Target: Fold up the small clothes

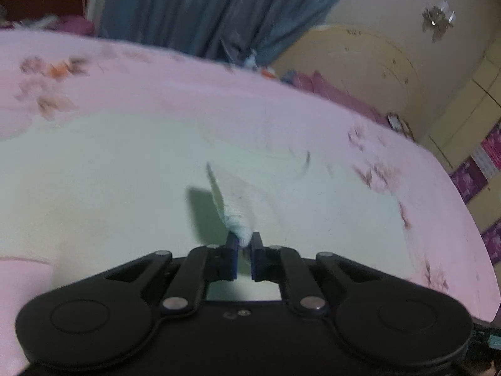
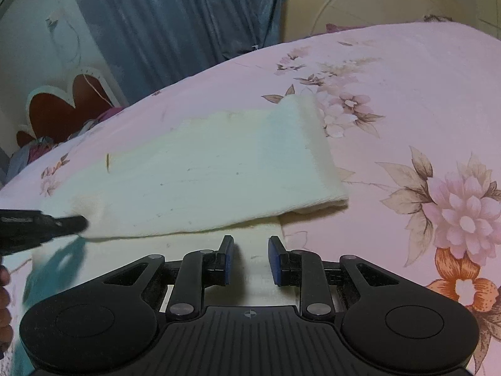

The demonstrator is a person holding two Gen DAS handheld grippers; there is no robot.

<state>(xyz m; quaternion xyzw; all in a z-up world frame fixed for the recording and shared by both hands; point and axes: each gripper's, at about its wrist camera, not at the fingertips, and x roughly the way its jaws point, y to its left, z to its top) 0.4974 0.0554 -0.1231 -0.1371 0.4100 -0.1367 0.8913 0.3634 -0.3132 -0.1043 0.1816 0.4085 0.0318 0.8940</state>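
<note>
A pale cream small garment [image 2: 219, 169] lies partly folded on a pink flowered bed. In the left wrist view it [image 1: 141, 172] spreads across the middle. My left gripper [image 1: 243, 244] is shut on a bunched edge of the garment [image 1: 233, 216] and lifts it slightly off the bed. My left gripper also shows at the left edge of the right wrist view [image 2: 80, 224], at the near left corner of the folded layer. My right gripper [image 2: 249, 244] is open and empty, just above the garment's lower layer, near the folded layer's front edge.
The pink flowered bedsheet [image 2: 422, 109] covers the bed. Blue curtains [image 2: 175, 15] hang behind it. A cream rounded headboard [image 2: 375, 0] stands at the far right. A red heart-shaped board [image 2: 65, 103] is at the far left.
</note>
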